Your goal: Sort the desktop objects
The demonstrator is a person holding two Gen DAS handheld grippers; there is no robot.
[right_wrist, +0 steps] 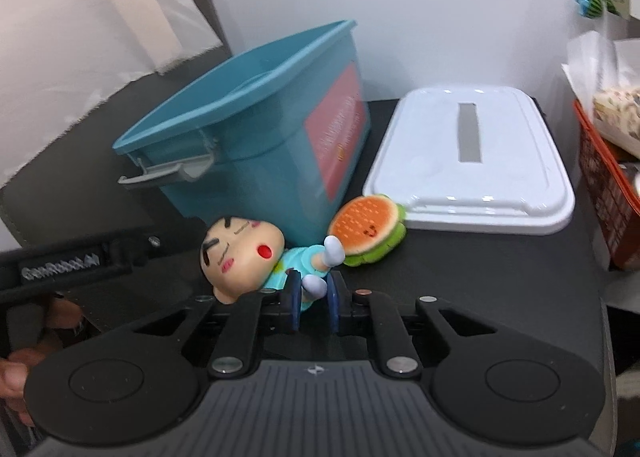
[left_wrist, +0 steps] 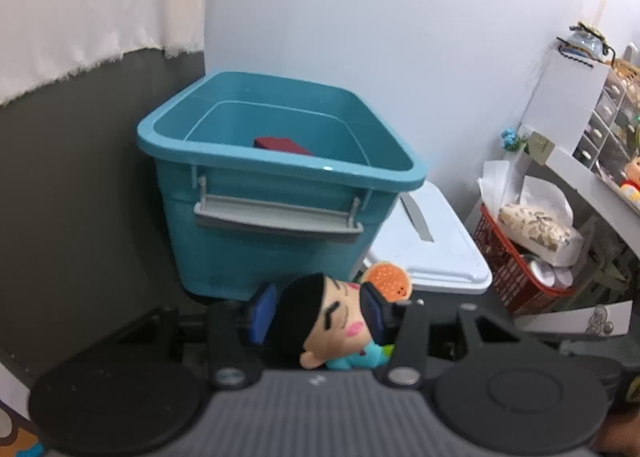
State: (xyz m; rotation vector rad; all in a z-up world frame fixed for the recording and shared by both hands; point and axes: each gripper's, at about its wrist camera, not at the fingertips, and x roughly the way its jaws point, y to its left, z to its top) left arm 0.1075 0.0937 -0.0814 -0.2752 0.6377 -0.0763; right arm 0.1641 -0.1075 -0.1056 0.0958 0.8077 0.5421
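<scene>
A cartoon boy doll (left_wrist: 320, 317) with black hair and light blue clothes lies on the black desk. My left gripper (left_wrist: 318, 315) is shut on its head, blue pads on both sides. My right gripper (right_wrist: 314, 299) is shut on the doll's (right_wrist: 240, 253) legs, one white foot between the pads. An orange and green plush burger (right_wrist: 366, 229) lies against the doll's other foot; it also shows in the left wrist view (left_wrist: 388, 279). The teal bin (left_wrist: 276, 185) stands just beyond, open, with a red object (left_wrist: 282, 145) inside.
A white bin lid (right_wrist: 472, 153) with a grey slot lies flat to the right of the teal bin (right_wrist: 256, 125). A red basket (left_wrist: 512, 257) with bags and paper stands at the far right. White drawers (left_wrist: 600, 113) stand behind it.
</scene>
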